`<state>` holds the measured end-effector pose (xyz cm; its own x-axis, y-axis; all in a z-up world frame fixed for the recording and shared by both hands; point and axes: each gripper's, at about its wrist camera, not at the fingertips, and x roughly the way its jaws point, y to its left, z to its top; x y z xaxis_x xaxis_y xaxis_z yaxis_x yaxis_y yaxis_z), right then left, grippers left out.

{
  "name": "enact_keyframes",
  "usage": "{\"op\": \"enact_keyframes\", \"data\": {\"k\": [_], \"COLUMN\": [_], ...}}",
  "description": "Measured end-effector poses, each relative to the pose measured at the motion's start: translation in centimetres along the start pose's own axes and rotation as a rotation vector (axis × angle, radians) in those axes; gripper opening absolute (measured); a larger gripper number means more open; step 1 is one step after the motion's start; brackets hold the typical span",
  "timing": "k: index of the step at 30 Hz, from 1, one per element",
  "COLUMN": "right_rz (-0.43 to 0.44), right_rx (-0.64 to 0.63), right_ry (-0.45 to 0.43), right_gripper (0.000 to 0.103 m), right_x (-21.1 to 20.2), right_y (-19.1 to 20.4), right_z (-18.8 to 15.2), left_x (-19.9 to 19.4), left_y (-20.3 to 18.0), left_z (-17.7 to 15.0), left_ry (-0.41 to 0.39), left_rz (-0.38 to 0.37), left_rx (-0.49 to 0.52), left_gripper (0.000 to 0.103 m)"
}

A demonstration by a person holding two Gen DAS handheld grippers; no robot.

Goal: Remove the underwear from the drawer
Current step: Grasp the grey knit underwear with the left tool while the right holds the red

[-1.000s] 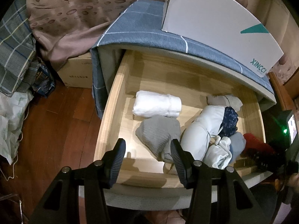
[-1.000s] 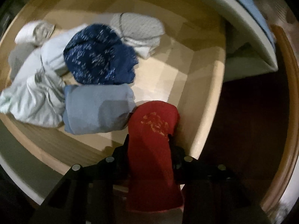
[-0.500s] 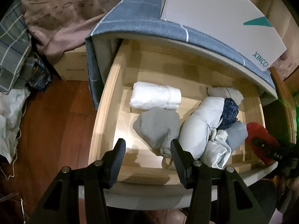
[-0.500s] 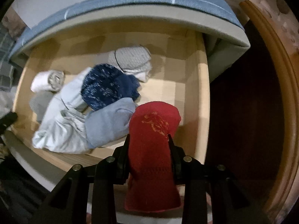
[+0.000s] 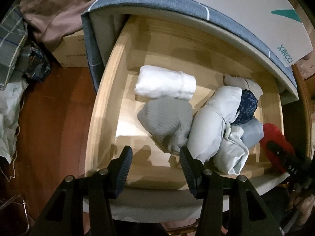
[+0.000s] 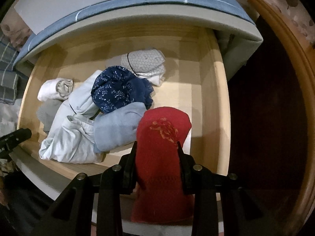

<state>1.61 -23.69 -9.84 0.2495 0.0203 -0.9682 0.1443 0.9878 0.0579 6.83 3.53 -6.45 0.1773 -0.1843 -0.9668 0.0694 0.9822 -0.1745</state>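
in the left wrist view i see my left gripper [image 5: 155,157] with its jaws spread and nothing between them, above the front edge of the open wooden drawer [image 5: 102,106]. a grey roll [image 5: 167,120] lies just beyond the fingers. in the right wrist view my right gripper [image 6: 156,153] pinches the red underwear [image 6: 163,137] over the front right corner of the drawer, beside a light blue roll [image 6: 118,127].
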Motion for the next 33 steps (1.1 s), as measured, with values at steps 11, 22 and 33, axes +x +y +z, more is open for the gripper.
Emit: {"op": "enact_keyframes", "data": {"k": [11,22,33], "right_rz": [0.013,0.039,0.071], "right_rx": [0.012,0.019,0.020], "right_ry": [0.019,0.042,0.065], "right_gripper": [0.030,0.031,0.031], "right_x": [0.2,0.8,1.4], "right_y": [-0.3,-0.3,-0.4], "right_z": [0.0,0.1,0.3], "left_x": [2.2,6.5,8.6], "left_y": [-1.3,-1.4,-1.1], "left_z": [2.2,5.0,6.5], "left_ry": [0.058,0.165,0.208], "left_rz": [-0.032,0.035,0.049], "left_rx": [0.008,-0.053,-0.077], "left_gripper": [0.052,0.055,0.057]}}
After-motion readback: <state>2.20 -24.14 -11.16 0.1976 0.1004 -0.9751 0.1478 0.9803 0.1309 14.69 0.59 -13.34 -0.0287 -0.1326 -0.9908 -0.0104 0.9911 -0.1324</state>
